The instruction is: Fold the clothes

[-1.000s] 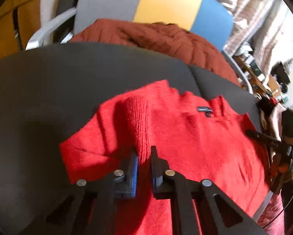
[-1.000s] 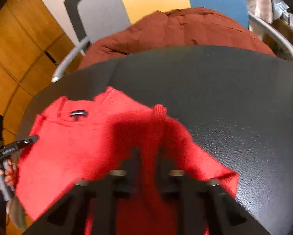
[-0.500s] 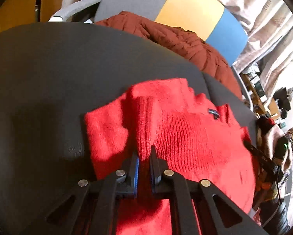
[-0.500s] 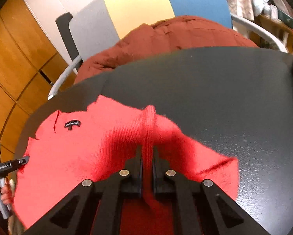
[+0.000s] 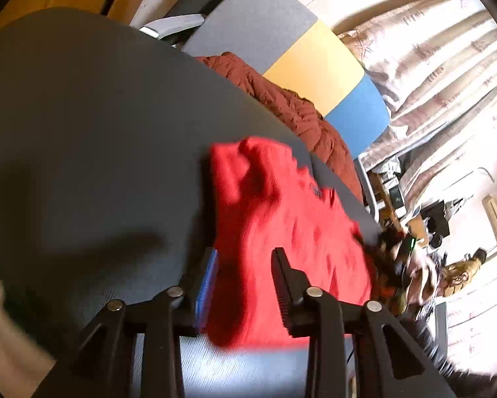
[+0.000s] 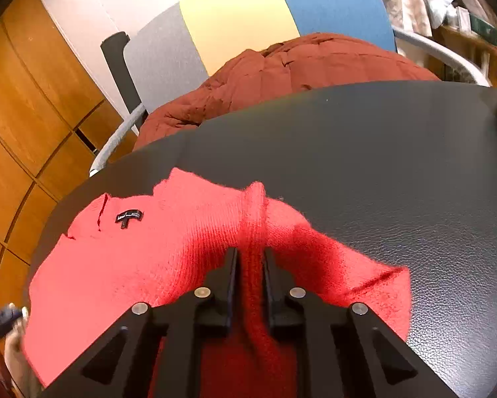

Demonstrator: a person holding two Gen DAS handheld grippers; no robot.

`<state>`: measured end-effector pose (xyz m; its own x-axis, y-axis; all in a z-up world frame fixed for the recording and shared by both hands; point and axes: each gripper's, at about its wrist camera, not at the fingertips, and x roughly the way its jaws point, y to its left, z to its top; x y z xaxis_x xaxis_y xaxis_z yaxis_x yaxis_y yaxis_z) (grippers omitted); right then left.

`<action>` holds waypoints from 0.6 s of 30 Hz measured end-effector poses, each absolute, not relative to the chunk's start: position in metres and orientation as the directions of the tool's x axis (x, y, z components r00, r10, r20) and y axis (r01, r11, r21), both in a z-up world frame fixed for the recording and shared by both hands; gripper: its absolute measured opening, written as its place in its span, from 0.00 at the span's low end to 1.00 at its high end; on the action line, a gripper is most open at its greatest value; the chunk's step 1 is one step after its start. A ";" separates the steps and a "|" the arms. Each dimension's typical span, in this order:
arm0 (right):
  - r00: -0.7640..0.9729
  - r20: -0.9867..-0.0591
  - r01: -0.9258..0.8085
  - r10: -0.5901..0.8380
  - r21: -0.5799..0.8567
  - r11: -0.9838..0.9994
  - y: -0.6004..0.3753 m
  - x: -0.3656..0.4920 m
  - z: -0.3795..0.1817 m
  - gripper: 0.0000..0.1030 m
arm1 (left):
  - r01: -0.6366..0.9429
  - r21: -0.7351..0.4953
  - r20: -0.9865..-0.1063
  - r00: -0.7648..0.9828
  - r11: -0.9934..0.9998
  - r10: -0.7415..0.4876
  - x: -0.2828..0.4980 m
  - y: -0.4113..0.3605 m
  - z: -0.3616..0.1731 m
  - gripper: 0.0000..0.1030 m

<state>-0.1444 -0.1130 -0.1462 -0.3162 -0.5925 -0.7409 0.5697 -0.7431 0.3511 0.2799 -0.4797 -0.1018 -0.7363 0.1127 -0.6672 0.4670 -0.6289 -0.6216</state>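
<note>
A red knit sweater [image 5: 281, 232] lies on the black table [image 5: 99, 132], its near side folded in toward the middle. My left gripper [image 5: 245, 262] hovers at the sweater's near edge. Its jaws are opening and stand well apart; red fabric shows between them, but the pads do not press it. In the right wrist view the sweater [image 6: 149, 258] shows its dark neck label [image 6: 129, 217]. My right gripper [image 6: 250, 255] has a raised ridge of the knit between its jaws, which are opening a little; the fabric still fills the gap.
A rust-brown quilted jacket [image 6: 298, 69] lies on a chair with a grey, yellow and blue back [image 6: 242, 16] just beyond the table's far edge. Wooden cabinets [image 6: 33, 116] stand to the left. Curtains and cluttered shelves [image 5: 431, 99] fill the right.
The left jaws have let go of the sweater fold and spread wide, and the left hand has swung sideways with a roll. The right jaws parted slightly around their ridge; the right hand stayed put.
</note>
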 end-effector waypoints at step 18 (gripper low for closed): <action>-0.300 -0.730 0.786 -0.614 0.176 -0.592 -0.136 -0.046 -0.127 0.69 | 0.347 -0.499 -0.714 -0.684 -0.794 0.149 0.295 -0.419 -0.122 0.07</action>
